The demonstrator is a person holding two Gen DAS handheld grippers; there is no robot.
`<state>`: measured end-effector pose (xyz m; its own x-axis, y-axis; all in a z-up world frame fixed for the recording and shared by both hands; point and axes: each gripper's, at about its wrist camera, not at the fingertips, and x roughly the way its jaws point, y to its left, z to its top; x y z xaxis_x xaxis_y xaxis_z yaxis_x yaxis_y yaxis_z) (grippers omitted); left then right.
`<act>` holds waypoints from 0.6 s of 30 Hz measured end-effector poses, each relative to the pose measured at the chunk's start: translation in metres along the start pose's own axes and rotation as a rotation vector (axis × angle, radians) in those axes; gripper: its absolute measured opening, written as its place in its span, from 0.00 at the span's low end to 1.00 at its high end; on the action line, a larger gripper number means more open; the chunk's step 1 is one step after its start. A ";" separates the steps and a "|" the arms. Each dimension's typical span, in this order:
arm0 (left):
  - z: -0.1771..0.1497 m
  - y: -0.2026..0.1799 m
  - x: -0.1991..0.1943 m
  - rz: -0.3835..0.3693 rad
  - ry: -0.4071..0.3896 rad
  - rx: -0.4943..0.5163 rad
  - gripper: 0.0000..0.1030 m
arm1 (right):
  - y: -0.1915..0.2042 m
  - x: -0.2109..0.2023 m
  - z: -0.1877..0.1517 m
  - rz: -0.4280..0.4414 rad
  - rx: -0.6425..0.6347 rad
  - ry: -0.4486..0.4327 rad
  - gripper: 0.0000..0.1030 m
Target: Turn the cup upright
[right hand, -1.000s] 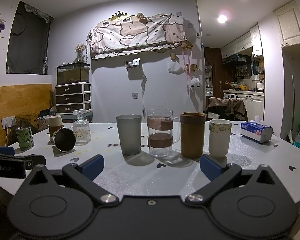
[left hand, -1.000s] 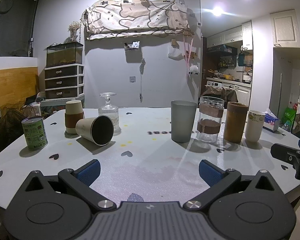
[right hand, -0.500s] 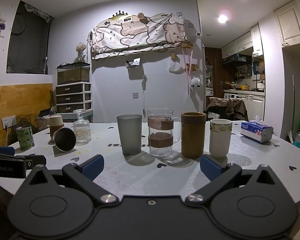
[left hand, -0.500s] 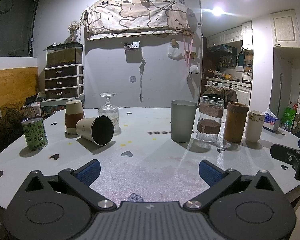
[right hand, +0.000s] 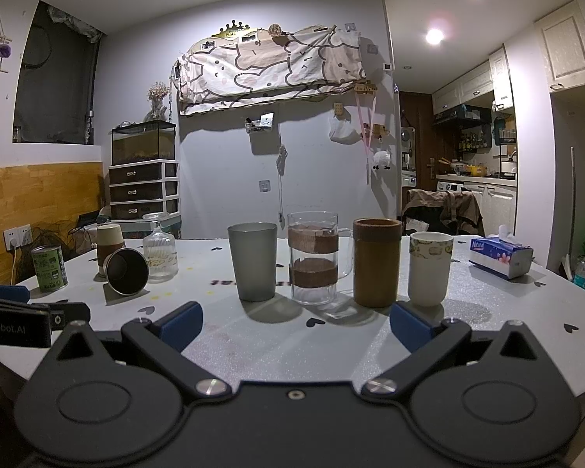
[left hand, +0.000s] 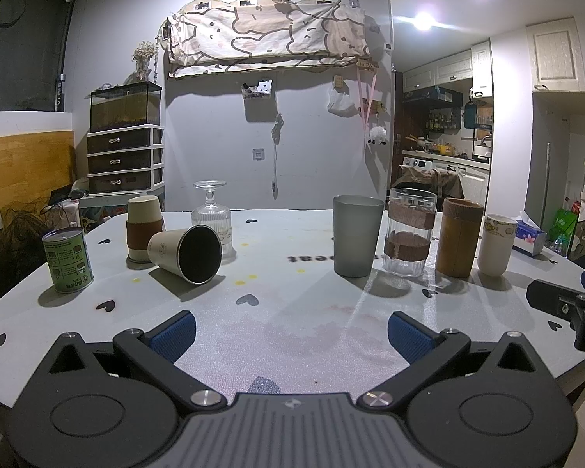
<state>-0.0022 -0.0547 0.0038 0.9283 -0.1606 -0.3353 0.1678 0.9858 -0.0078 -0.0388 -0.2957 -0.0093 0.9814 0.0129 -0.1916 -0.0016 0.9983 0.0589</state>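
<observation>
Cream-walled and dark inside, the tipped cup (left hand: 185,249) lies on its side at the left of the table (left hand: 292,335) in the left wrist view, mouth turned toward the camera, just in front of an inverted sleeved cup (left hand: 144,228) and an upturned glass (left hand: 211,218). The left gripper (left hand: 290,331) hangs spread wide and empty near the table's near edge, well apart from the cup, likely lined up for an approach.

From the right wrist view, the cup (right hand: 126,271) sits far left, while the right gripper (right hand: 295,321) is released too, facing a row of upright tumblers (right hand: 253,261).
</observation>
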 end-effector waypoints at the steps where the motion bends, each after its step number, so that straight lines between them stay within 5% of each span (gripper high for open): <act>1: -0.001 0.000 0.000 0.000 0.000 0.000 1.00 | 0.000 0.000 0.000 0.000 0.000 0.000 1.00; 18: 0.001 -0.001 0.000 0.000 0.001 0.000 1.00 | 0.000 0.001 0.000 0.000 -0.001 0.001 1.00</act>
<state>-0.0023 -0.0555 0.0046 0.9280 -0.1602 -0.3365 0.1673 0.9859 -0.0079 -0.0383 -0.2953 -0.0096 0.9812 0.0125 -0.1925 -0.0013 0.9983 0.0583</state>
